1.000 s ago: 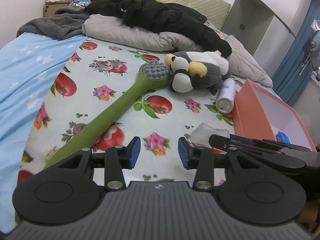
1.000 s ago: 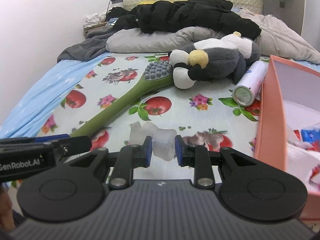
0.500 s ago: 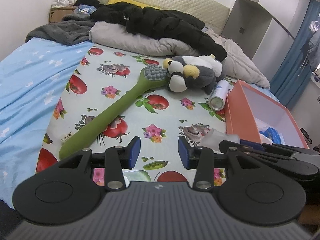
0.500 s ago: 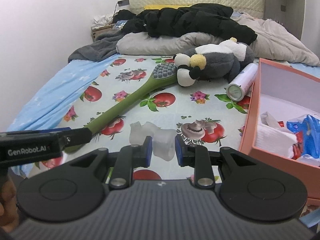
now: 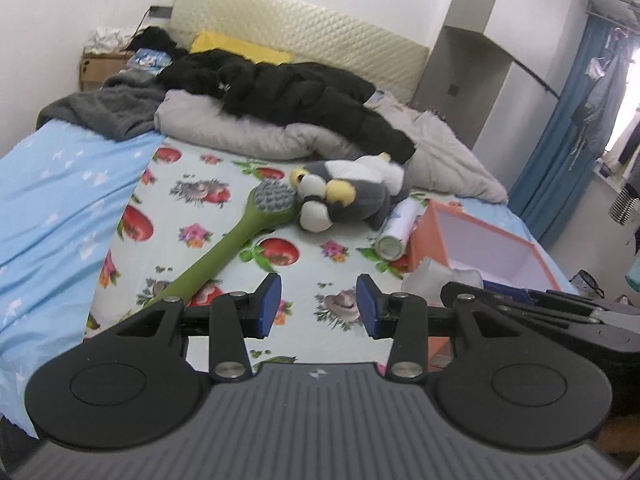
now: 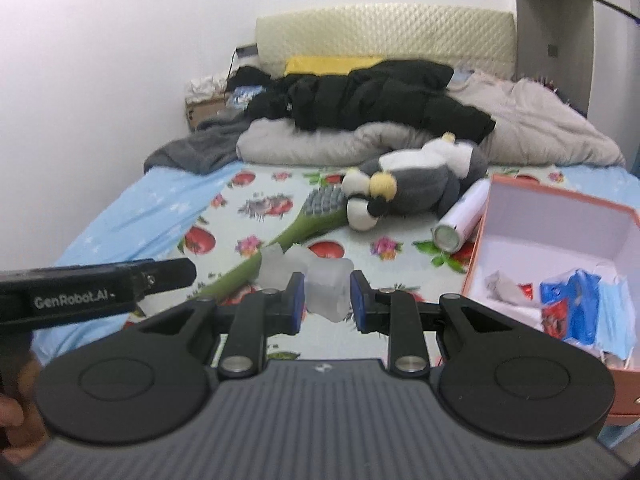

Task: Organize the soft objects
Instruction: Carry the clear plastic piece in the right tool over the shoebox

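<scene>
Compared with the earlier frame, the translucent soft piece [image 6: 326, 284] was seen raised off the bed [image 6: 160, 208], clamped between the right gripper [image 6: 327, 300] pads, while the left gripper [image 5: 318, 304] was held apart and empty, the piece's shape partly hidden.

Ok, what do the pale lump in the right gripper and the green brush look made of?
Pale lump: seemingly soft silicone or gel, frosted and translucent with rounded lobes. Green brush: apparently matte rubbery plastic, with a grey nubbed head; smooth, no gloss.
</scene>
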The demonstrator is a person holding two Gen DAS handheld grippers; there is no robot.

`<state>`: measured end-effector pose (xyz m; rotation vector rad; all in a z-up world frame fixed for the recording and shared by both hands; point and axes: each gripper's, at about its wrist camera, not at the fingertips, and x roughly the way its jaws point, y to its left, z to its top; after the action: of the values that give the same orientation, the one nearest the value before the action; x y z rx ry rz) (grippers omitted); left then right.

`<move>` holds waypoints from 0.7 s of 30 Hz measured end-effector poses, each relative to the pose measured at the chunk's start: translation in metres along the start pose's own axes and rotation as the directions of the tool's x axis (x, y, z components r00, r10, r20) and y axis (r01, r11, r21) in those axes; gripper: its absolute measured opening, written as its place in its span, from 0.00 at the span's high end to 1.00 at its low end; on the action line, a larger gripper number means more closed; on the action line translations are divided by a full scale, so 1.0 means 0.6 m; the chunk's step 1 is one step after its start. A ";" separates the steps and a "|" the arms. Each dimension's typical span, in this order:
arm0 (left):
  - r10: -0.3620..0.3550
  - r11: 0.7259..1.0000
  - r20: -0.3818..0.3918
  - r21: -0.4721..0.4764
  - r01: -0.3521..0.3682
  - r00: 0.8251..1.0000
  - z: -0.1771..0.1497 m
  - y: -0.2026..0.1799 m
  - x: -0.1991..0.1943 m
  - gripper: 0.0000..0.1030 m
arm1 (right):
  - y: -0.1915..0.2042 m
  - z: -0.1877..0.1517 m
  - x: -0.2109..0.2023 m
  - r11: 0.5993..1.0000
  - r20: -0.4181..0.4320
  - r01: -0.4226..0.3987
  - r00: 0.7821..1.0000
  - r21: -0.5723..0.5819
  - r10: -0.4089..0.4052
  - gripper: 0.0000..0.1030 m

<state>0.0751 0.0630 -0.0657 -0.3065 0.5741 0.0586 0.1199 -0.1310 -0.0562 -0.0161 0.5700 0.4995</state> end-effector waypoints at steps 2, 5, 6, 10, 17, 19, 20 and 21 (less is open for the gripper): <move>-0.010 1.000 0.009 0.011 0.010 1.000 0.005 -0.010 -0.011 0.54 | -0.002 0.006 -0.013 1.000 0.012 0.004 1.000 0.002 -0.004 0.73; -0.031 0.999 0.013 0.035 0.030 0.999 0.009 -0.028 -0.028 0.54 | -0.008 0.014 -0.031 1.000 0.017 0.004 1.000 0.011 -0.005 0.73; -0.036 0.998 0.013 0.045 0.036 0.999 0.010 -0.034 -0.033 0.54 | -0.009 0.015 -0.036 1.000 0.017 0.007 1.000 0.011 -0.007 0.73; -0.051 0.997 0.007 0.057 0.050 0.999 0.012 -0.052 -0.048 0.54 | -0.018 0.026 -0.057 1.000 0.033 0.013 0.999 0.008 -0.013 0.73; -0.081 0.994 0.016 0.075 0.079 0.997 0.021 -0.091 -0.059 0.54 | -0.046 0.036 -0.090 0.999 0.056 0.041 0.998 0.024 -0.042 0.73; -0.096 0.992 0.012 0.085 0.095 0.995 0.025 -0.105 -0.058 0.54 | -0.056 0.038 -0.099 0.998 0.060 0.055 0.997 0.036 -0.057 0.73; -0.105 0.991 0.010 0.090 0.103 0.994 0.026 -0.113 -0.057 0.54 | -0.063 0.039 -0.105 0.997 0.063 0.063 0.996 0.043 -0.065 0.73; -0.112 0.989 0.007 0.095 0.111 0.994 0.028 -0.120 -0.055 0.54 | -0.069 0.038 -0.110 0.996 0.066 0.071 0.995 0.050 -0.074 0.73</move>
<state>0.0659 0.0006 -0.0151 -0.2462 0.5449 -0.0746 0.1026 -0.1935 -0.0072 0.0248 0.5130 0.4143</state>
